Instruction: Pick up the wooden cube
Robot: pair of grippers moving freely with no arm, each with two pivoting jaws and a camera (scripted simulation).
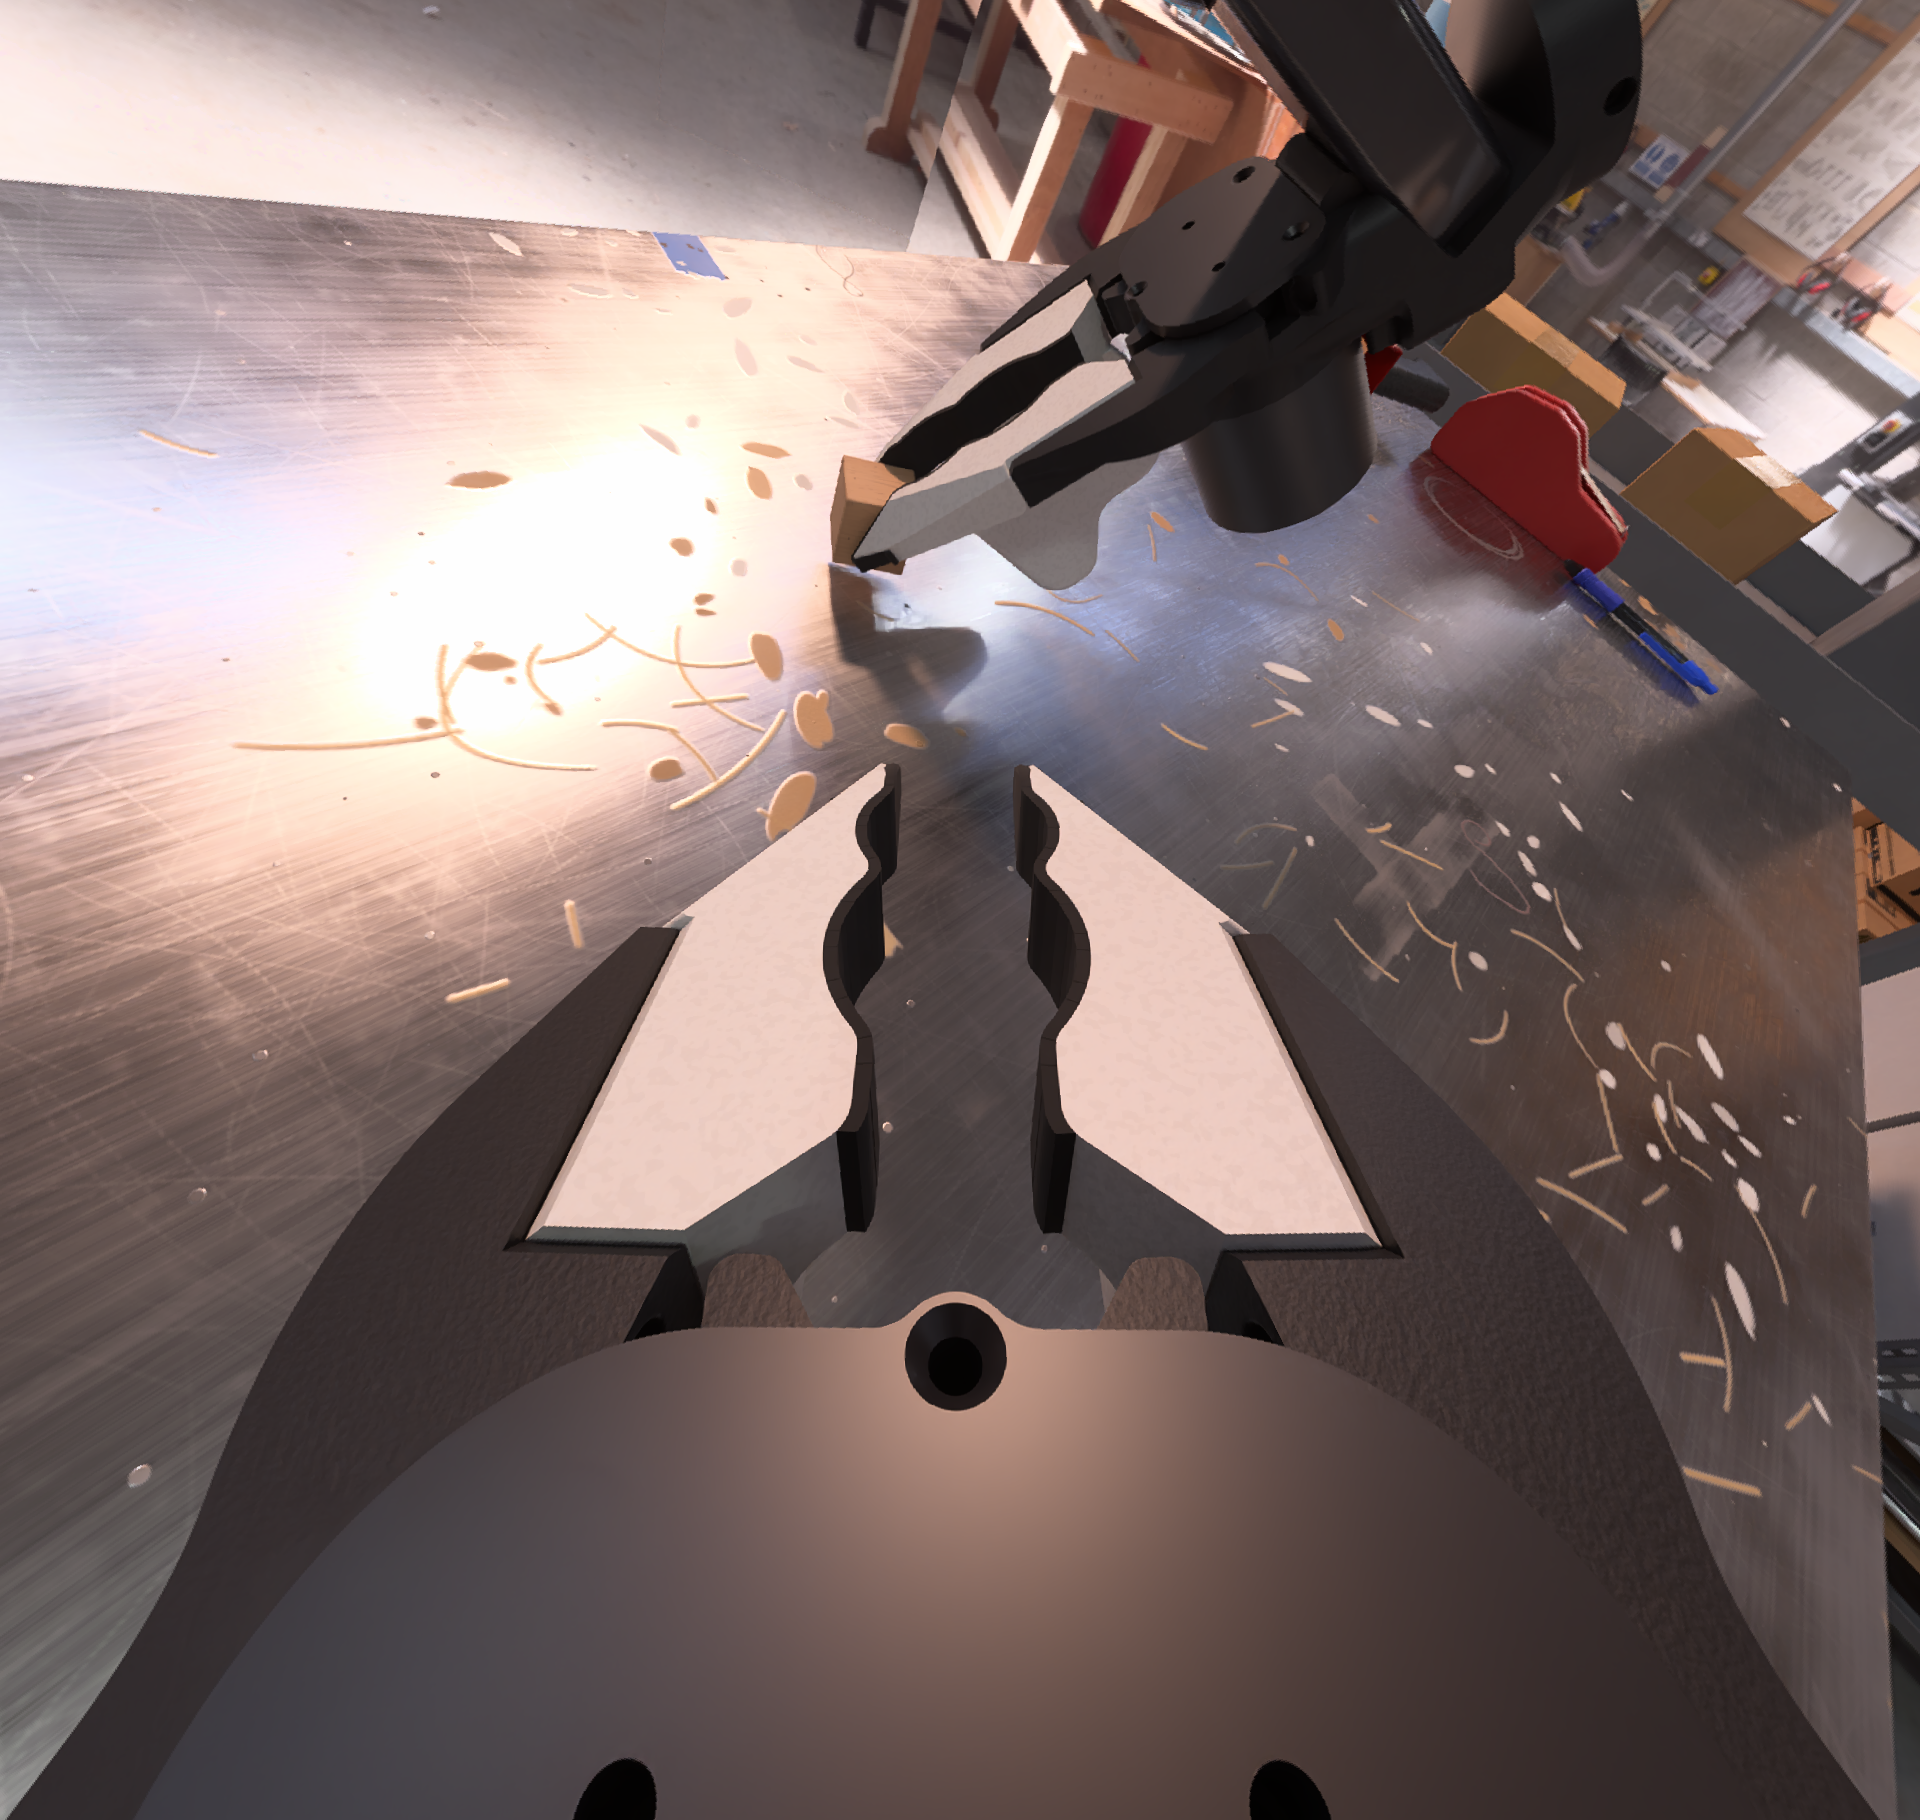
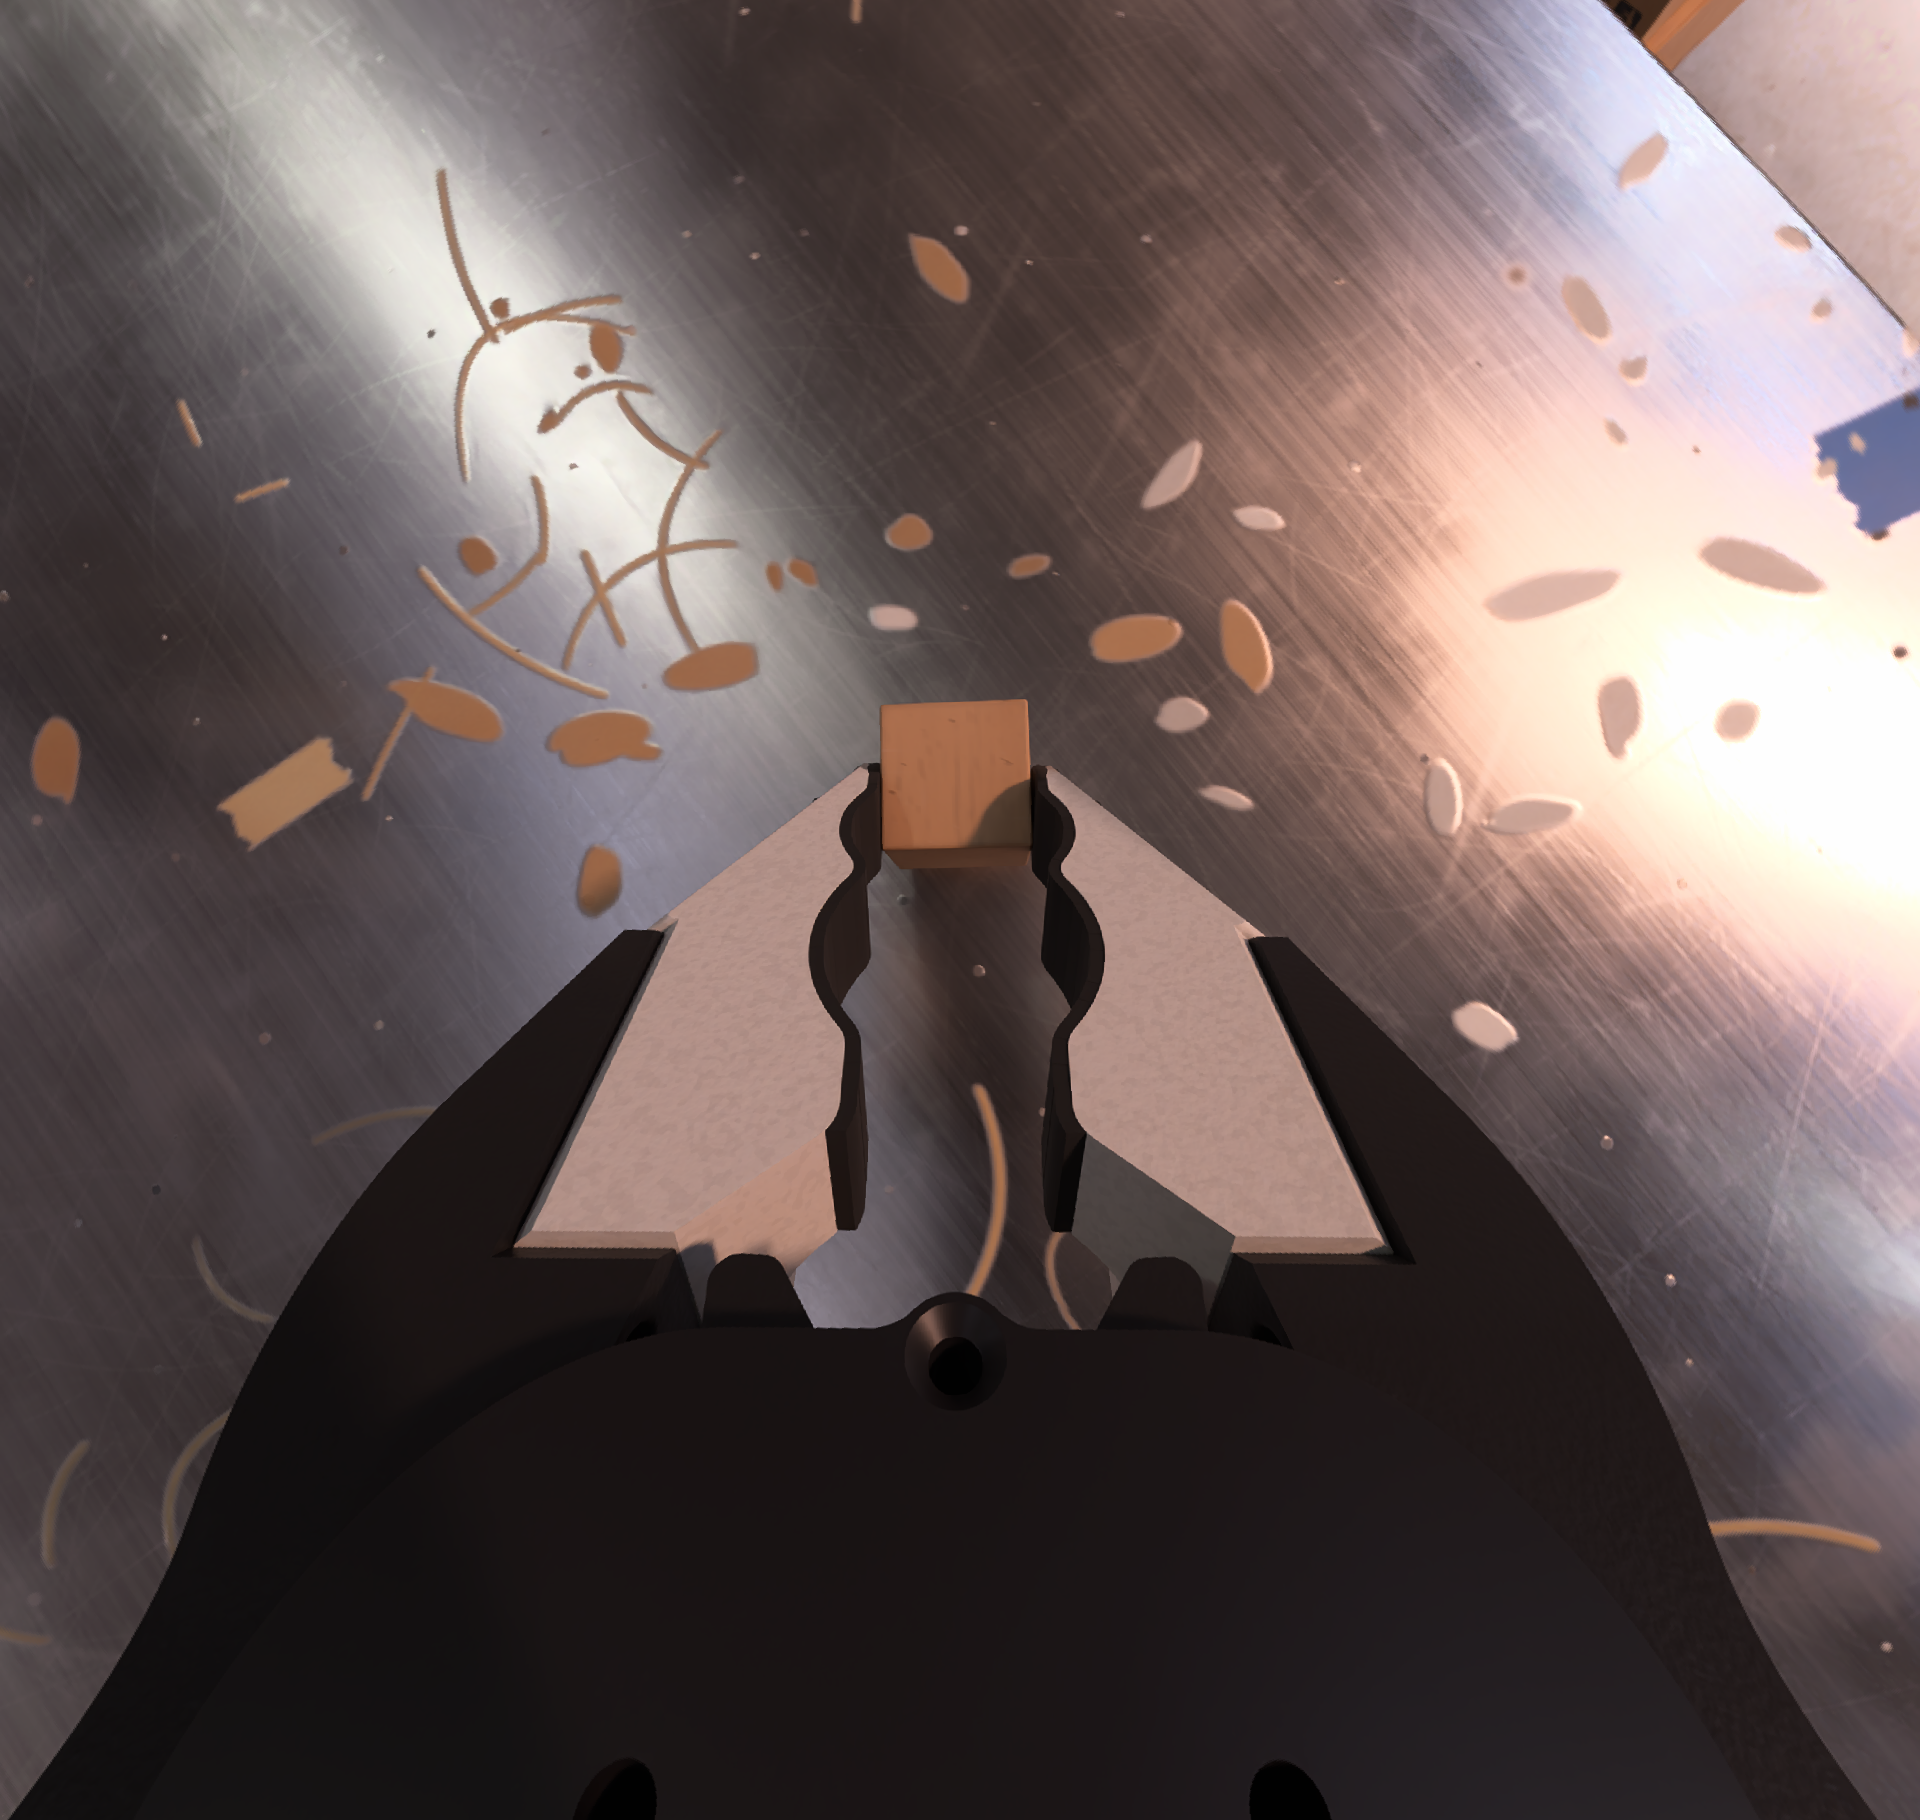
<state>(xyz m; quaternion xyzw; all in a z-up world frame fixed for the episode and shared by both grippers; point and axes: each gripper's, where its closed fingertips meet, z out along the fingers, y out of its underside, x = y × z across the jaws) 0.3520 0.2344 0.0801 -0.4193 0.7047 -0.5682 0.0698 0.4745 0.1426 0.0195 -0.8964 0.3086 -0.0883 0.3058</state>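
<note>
The wooden cube [image 2: 954,783] is a small light-brown block held between the fingertips of my right gripper [image 2: 956,773], which is shut on it. In the left wrist view the right gripper [image 1: 878,513] comes in from the upper right, tilted down, with the cube [image 1: 857,503] at its tips. The cube is at or just above the scratched metal table [image 1: 312,835]; I cannot tell if it touches. My left gripper [image 1: 956,778] is open and empty, low over the table, nearer than the cube.
Wood shavings and chips [image 2: 582,544] lie scattered over the table. A red object [image 1: 1527,482], a blue pen [image 1: 1642,632] and cardboard boxes [image 1: 1725,503] sit at the right edge. Blue tape [image 1: 688,255] marks the far edge. Wooden workbenches [image 1: 1060,77] stand beyond.
</note>
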